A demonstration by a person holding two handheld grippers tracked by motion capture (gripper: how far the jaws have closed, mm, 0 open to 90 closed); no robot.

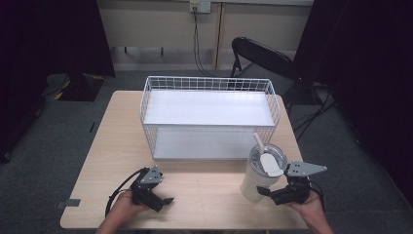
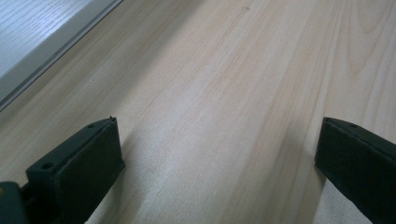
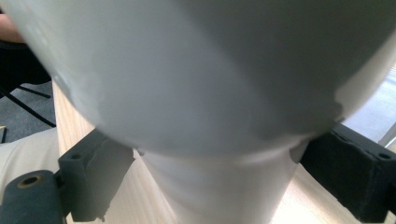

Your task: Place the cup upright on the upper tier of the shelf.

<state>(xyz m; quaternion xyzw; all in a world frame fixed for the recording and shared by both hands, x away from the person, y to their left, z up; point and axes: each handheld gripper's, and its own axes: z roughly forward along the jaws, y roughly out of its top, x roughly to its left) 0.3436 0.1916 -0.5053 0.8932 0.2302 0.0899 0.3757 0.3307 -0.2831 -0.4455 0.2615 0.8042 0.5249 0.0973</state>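
A white tumbler (image 1: 254,181) with a clear lid and a straw stands upright at the table's front right. My right gripper (image 1: 267,191) comes at it from the right and is shut on its narrow lower part. In the right gripper view the tumbler (image 3: 210,93) looms close, and both jaws of the right gripper (image 3: 217,172) press against its base. My left gripper (image 1: 163,202) rests low at the front left of the table. It is open, and bare wood lies between the jaws of the left gripper (image 2: 217,154).
A white wire basket (image 1: 146,102) with a white floor stands mid-table, behind both grippers; its base edge (image 2: 42,51) lies close ahead of the left gripper. The wooden table (image 1: 204,185) is bare between the grippers. A black folding chair (image 1: 260,53) stands beyond the far edge.
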